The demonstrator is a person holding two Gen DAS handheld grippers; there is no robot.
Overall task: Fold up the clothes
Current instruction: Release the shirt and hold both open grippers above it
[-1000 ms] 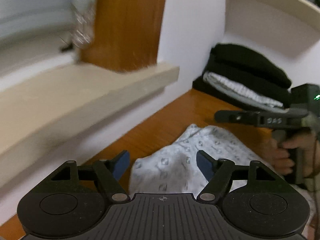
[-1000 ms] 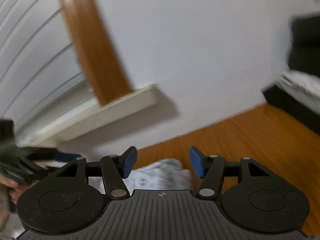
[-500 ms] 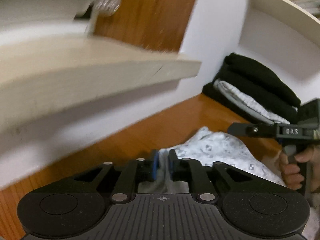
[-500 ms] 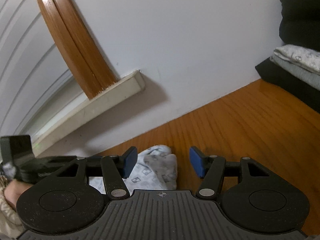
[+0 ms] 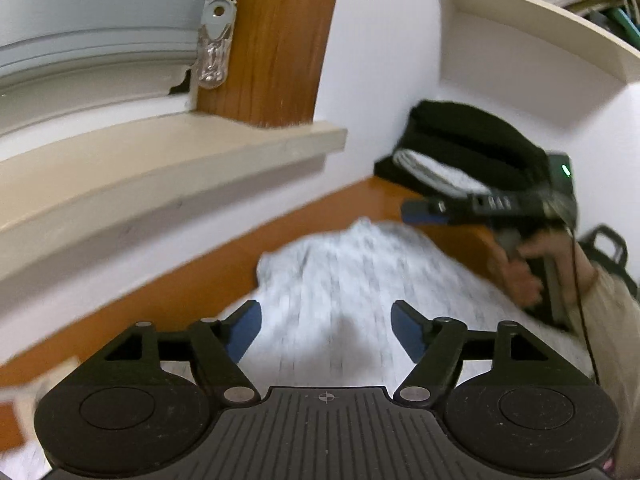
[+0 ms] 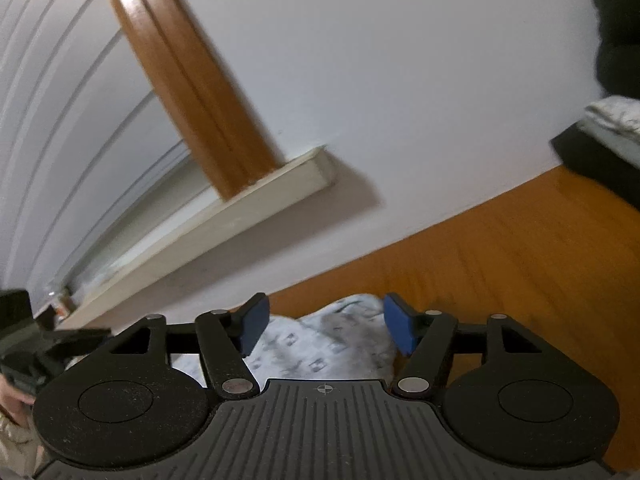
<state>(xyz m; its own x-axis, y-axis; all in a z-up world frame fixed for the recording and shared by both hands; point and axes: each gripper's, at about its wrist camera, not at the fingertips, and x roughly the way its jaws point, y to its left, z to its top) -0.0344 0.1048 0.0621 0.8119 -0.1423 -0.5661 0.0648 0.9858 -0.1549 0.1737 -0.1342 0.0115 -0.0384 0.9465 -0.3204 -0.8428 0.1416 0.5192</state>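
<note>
Jaws of both grippers spread over the blurred patterned garment [image 5: 360, 280].

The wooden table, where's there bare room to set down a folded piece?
Bare wood on the table lies between the patterned garment and the stack of folded clothes, and along the wall. The near side is crowded by the garment and both grippers.

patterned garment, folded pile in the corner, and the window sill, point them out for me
patterned garment [image 5: 360, 276]: left wrist view, on its middle, lying on the wooden surface.
folded pile [image 5: 472, 148]: left wrist view, on the top black item.
window sill [image 6: 256, 204]: right wrist view, on its front edge.
</note>
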